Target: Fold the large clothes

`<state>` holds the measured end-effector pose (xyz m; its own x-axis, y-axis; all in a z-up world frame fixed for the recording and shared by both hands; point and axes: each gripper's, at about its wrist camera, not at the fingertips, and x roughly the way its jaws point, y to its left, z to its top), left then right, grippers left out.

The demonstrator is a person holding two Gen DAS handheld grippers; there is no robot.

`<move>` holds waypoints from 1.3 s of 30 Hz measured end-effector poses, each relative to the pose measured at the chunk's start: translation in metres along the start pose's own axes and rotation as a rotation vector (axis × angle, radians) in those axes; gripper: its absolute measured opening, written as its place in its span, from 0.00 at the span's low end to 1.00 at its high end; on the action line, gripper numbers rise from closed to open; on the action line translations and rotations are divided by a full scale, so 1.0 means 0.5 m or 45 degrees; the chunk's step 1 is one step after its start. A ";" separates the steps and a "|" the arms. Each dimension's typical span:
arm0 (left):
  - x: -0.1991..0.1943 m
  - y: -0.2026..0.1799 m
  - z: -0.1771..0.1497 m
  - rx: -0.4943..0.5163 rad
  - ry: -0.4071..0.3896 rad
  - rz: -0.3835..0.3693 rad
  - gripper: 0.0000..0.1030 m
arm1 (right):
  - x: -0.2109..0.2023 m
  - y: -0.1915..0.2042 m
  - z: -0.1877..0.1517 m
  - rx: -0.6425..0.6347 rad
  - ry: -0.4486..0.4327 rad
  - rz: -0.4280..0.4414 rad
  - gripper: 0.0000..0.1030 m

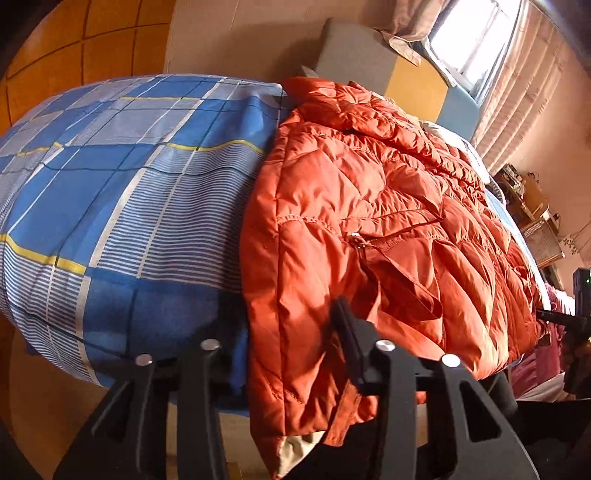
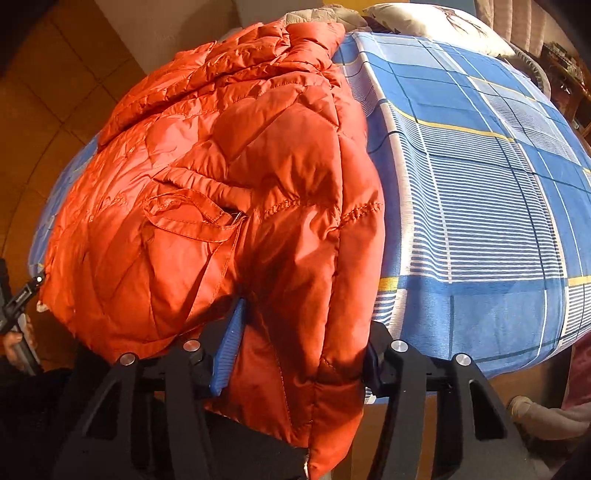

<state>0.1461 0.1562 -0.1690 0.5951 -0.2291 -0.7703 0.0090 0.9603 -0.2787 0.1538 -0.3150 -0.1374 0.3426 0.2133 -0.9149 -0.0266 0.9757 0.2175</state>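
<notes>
An orange quilted jacket (image 1: 369,221) lies on a bed with a blue plaid sheet (image 1: 110,184), its hem hanging over the edge. No writing is legible. The left claw (image 1: 280,354) and right claw (image 2: 299,332) are both spread around the hem. A curtained window (image 1: 476,40) lights the room.

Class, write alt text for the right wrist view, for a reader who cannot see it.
An orange quilted puffer jacket lies spread on a bed with a blue plaid sheet, its hem hanging over the near edge. The right gripper straddles that hem, fabric bulging between its two fingers. A cream pillow lies at the far end.
</notes>
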 end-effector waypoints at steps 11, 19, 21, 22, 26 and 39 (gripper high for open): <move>-0.078 -0.018 0.004 0.073 -0.097 -0.013 0.08 | -0.066 0.030 -0.001 -0.091 -0.077 0.050 0.11; -0.182 -0.017 -0.014 0.085 -0.156 -0.056 0.08 | -0.170 0.059 -0.034 -0.205 -0.133 0.044 0.10; -0.203 -0.015 -0.025 0.084 -0.162 -0.066 0.08 | -0.192 0.065 -0.051 -0.231 -0.135 0.041 0.10; -0.218 -0.014 -0.034 0.085 -0.164 -0.068 0.07 | -0.201 0.068 -0.061 -0.243 -0.134 0.040 0.10; -0.265 -0.014 -0.062 0.078 -0.170 -0.083 0.07 | -0.242 0.086 -0.114 -0.274 -0.123 0.027 0.09; -0.385 -0.025 -0.024 0.049 -0.342 -0.263 0.07 | -0.371 0.134 -0.102 -0.309 -0.326 0.028 0.09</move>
<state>0.0217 0.1864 -0.0239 0.7681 -0.3741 -0.5198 0.1784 0.9045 -0.3873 0.0407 -0.2865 0.0295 0.5631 0.2452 -0.7892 -0.2487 0.9610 0.1211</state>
